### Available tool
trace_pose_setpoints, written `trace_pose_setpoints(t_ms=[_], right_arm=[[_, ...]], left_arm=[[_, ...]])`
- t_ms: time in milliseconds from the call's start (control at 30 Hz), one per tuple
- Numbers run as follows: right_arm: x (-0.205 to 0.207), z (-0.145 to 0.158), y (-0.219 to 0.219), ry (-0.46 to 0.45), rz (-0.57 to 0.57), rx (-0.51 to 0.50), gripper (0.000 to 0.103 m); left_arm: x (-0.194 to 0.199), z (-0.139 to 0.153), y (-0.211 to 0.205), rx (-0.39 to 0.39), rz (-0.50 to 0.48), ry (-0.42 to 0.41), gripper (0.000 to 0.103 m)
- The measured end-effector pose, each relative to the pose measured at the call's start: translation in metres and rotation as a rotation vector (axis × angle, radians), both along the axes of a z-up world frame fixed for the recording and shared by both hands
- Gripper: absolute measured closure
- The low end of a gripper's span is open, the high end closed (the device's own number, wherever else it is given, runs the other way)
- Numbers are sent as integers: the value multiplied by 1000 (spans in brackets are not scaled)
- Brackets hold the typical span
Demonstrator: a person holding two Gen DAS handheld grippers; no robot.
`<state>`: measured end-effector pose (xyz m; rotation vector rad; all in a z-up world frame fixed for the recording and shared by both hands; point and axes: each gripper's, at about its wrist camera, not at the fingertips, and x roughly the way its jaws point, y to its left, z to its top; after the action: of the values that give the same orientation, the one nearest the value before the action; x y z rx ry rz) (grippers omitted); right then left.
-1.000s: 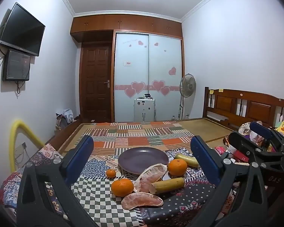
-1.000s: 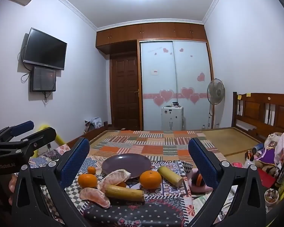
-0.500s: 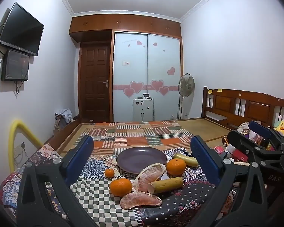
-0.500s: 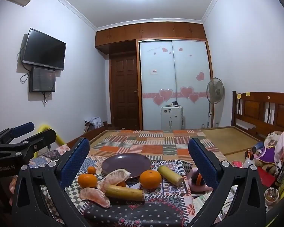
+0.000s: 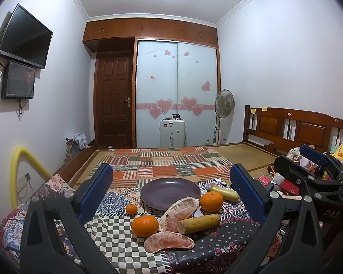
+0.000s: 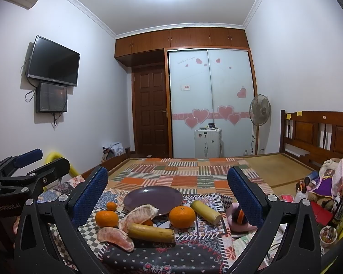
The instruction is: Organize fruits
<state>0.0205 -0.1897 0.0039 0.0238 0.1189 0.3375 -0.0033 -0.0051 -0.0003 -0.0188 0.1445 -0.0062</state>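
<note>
A purple plate (image 5: 170,191) (image 6: 153,196) sits empty on a patterned cloth. In front of it lie three oranges, the biggest ones on the left (image 5: 145,226) and right (image 5: 211,201), a tiny one (image 5: 131,209), two peeled pomelo pieces (image 5: 169,242) (image 5: 180,210) and two sugarcane sections (image 5: 198,223) (image 5: 223,193). My left gripper (image 5: 171,182) is open and empty, held back from the fruit. My right gripper (image 6: 167,182) is open and empty too, also short of the fruit (image 6: 181,217).
The table's cloth edge (image 5: 194,258) is near me. A pink slipper-like object (image 6: 239,219) and clutter with toys (image 6: 327,178) lie to the right. The bed with a patchwork mat (image 5: 171,159) stretches behind.
Both grippers have drifted slightly; the fruit sits a little lower left in the left wrist view. Nothing on the table has moved.
</note>
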Motion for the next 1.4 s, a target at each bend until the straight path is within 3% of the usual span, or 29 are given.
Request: trace_pose_setpoints(t_ms=[1400], right_arm=[[-4, 2, 2, -10, 6, 7, 0]], left_arm=[[0, 2, 1, -6, -7, -1, 0]])
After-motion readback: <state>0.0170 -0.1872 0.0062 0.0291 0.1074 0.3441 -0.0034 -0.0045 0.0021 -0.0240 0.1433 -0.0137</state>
